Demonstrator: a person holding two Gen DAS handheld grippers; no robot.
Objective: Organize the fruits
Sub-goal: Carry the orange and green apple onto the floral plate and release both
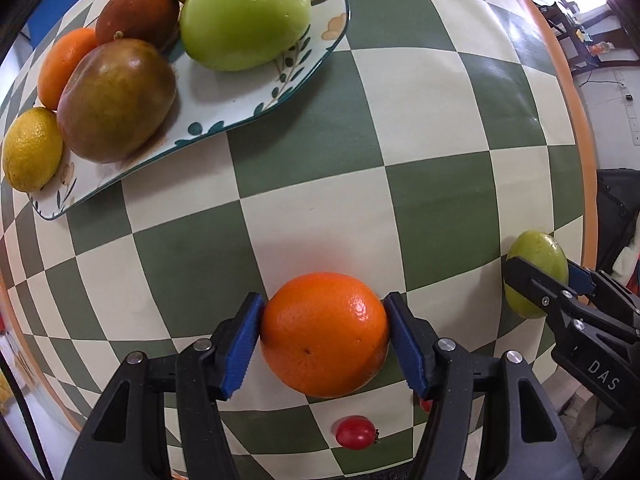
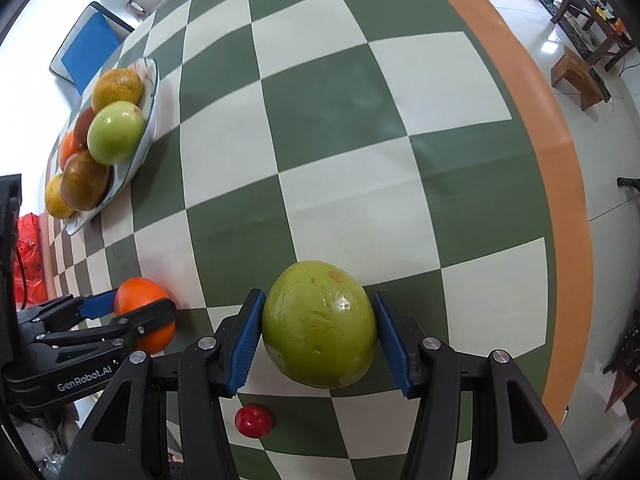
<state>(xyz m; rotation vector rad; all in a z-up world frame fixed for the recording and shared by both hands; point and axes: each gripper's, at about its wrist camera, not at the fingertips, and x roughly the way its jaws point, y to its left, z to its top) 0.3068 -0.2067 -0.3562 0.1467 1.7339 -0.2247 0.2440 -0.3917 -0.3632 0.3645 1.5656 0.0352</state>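
Left tool (image 1: 323,344) clenched on orange (image 1: 324,334), right tool (image 2: 319,336) on green fruit (image 2: 319,325); open bench (image 2: 340,120) mid-frame.

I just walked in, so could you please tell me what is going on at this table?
A person is sorting fruit with two handheld grippers. The left gripper is shut on an orange, and the right gripper is shut on a green fruit. A patterned plate farther off already holds six fruits. A small red fruit lies loose on the checkered table near the grippers.
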